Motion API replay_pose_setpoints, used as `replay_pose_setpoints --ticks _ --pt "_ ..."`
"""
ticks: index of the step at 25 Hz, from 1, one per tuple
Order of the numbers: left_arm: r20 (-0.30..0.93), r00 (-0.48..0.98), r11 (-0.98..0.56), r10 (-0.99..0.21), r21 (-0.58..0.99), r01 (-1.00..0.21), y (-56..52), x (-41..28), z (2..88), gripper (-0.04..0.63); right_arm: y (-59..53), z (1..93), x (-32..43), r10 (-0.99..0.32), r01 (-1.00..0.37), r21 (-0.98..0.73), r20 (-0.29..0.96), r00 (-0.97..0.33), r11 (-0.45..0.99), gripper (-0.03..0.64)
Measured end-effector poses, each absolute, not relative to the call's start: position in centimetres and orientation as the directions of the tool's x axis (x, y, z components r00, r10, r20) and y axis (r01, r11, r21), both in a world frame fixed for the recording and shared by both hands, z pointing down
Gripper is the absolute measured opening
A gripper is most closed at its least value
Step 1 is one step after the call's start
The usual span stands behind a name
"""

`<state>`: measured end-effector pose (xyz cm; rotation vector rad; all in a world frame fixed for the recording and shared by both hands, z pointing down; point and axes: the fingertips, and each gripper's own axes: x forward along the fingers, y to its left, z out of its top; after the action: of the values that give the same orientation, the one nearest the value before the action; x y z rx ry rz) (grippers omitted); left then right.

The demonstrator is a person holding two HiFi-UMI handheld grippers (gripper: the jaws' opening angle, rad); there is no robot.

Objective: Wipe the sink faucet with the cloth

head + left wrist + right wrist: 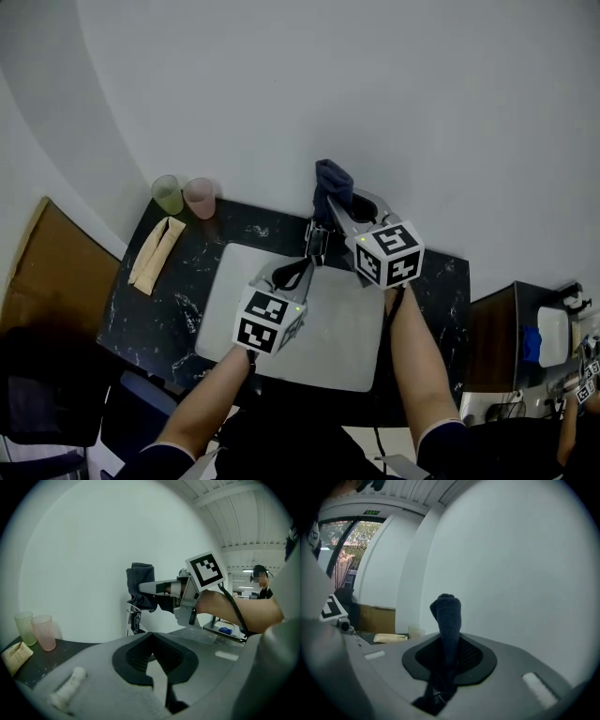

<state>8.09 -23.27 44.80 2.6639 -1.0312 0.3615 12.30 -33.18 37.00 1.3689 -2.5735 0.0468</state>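
In the head view, upper centre, the right tongs [335, 208] pinch the dark cloth [333, 180] above the back of the sink [337, 352]. In the left gripper view the left tongs [157, 660] sit closed and empty at the bottom, and the cloth hangs just over what seems to be the faucet [135, 619]. The right gripper view shows the cloth bunched upright between the pads: it looks soft and light, and is probably best held low on the fold.

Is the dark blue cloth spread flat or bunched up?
Bunched up. The dark blue terry cloth stands as a narrow folded wad, pinched between the pads of the right gripper.
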Motion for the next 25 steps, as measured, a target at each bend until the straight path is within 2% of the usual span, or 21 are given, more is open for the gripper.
replay_pose_setpoints --ticks 11,18,25 --pt "0.348 0.700 -0.691 -0.623 0.175 -0.702 -23.5 8.9 46.4 0.002 -37.8 38.8 13.6 -0.823 -0.803 0.222 0.296 -0.485 0.553 0.071" --pt "0.367 0.690 -0.687 -0.623 0.164 -0.708 -23.7 9.0 46.6 0.002 -35.4 39.1 11.1 -0.719 -0.687 0.244 0.386 -0.579 0.684 0.069" --pt "0.372 0.684 -0.683 -0.627 0.159 -0.713 -23.7 8.8 46.7 0.002 -30.9 39.1 10.5 -0.704 -0.680 0.224 0.389 -0.595 0.698 0.067"
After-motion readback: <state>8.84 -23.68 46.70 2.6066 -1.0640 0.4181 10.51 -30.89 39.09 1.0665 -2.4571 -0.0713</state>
